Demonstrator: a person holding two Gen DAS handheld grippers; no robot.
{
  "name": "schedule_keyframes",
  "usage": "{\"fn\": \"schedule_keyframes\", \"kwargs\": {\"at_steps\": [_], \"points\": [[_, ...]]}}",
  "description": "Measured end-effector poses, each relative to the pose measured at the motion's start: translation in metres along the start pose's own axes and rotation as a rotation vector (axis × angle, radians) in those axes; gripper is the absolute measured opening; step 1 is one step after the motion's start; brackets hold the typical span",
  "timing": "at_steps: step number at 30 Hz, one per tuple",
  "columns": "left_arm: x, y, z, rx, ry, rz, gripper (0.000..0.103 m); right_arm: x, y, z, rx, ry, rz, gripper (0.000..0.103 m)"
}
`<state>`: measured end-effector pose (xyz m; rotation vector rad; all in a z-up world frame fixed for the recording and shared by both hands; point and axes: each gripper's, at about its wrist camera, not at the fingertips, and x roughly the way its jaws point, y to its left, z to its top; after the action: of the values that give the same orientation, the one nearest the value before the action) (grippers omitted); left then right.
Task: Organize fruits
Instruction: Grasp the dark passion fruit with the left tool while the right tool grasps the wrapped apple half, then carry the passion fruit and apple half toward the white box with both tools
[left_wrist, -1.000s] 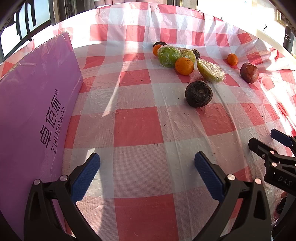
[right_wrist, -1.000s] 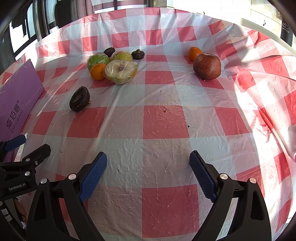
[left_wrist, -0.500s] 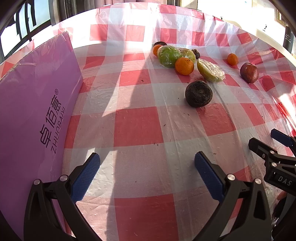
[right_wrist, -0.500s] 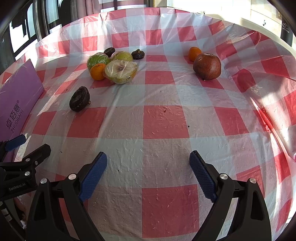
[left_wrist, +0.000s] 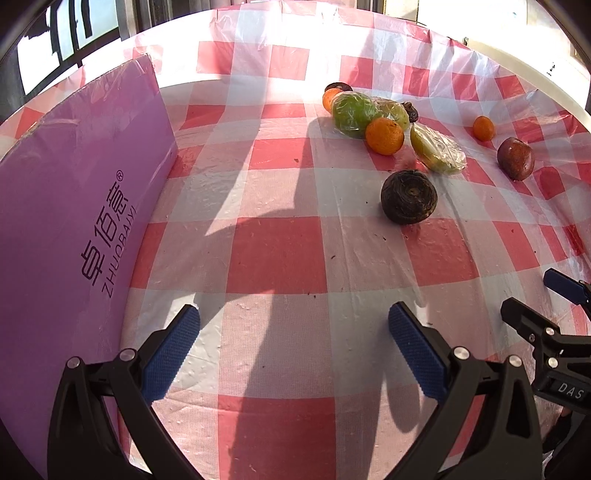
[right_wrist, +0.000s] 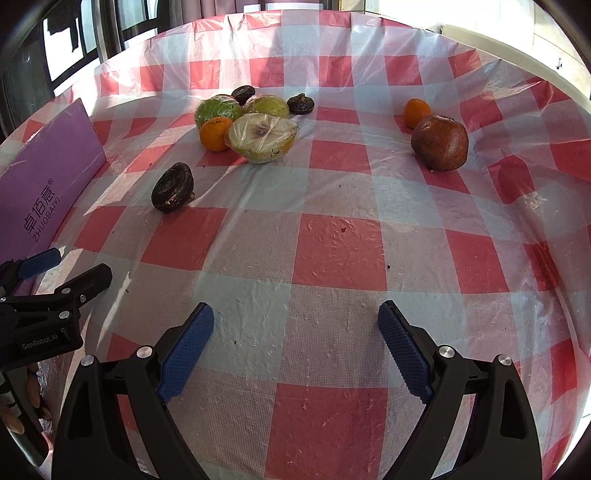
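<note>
A checked tablecloth (right_wrist: 332, 251) covers the table; a purple board (left_wrist: 74, 221) stands at nine o'clock. The fruits cluster near twelve: a wrapped cut fruit (right_wrist: 262, 137), slippery in film, then a firm orange (right_wrist: 214, 133). Nearest, at eleven, the dark wrinkled fruit (right_wrist: 173, 187) looks soft; grip it across its middle. The left gripper (left_wrist: 293, 338) and right gripper (right_wrist: 295, 334) gape, empty.

a home dining spot: checked plastic tablecloth (right_wrist: 332, 251), loose fruit, sunlit windows (left_wrist: 66, 40) behind.
</note>
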<state>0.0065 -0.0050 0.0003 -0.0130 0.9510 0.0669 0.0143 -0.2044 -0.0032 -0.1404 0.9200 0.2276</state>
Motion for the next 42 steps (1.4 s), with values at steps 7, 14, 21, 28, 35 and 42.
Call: {"fn": "schedule_keyframes", "kwargs": {"at_steps": [7, 14, 21, 28, 35, 42], "points": [[0.013, -0.037, 0.028, 0.02, 0.018, 0.034, 0.101, 0.006, -0.01, 0.01, -0.131, 0.103, 0.082, 0.087], [0.036, -0.073, 0.064, 0.087, 0.034, -0.011, 0.099, 0.008, -0.034, 0.018, -0.153, 0.133, 0.052, 0.085], [0.034, -0.079, 0.074, 0.129, 0.06, -0.095, 0.041, 0.019, -0.049, 0.056, -0.094, 0.114, 0.094, 0.071], [-0.023, -0.035, 0.037, -0.028, 0.043, -0.049, 0.041, 0.06, -0.019, 0.113, -0.073, 0.125, 0.199, 0.071], [-0.091, -0.012, -0.005, -0.065, 0.024, -0.005, 0.041, 0.095, 0.014, 0.147, -0.11, 0.133, 0.158, 0.069], [-0.097, -0.006, -0.019, -0.084, 0.043, -0.035, 0.041, 0.075, -0.001, 0.129, -0.037, 0.103, 0.164, 0.06]]}}
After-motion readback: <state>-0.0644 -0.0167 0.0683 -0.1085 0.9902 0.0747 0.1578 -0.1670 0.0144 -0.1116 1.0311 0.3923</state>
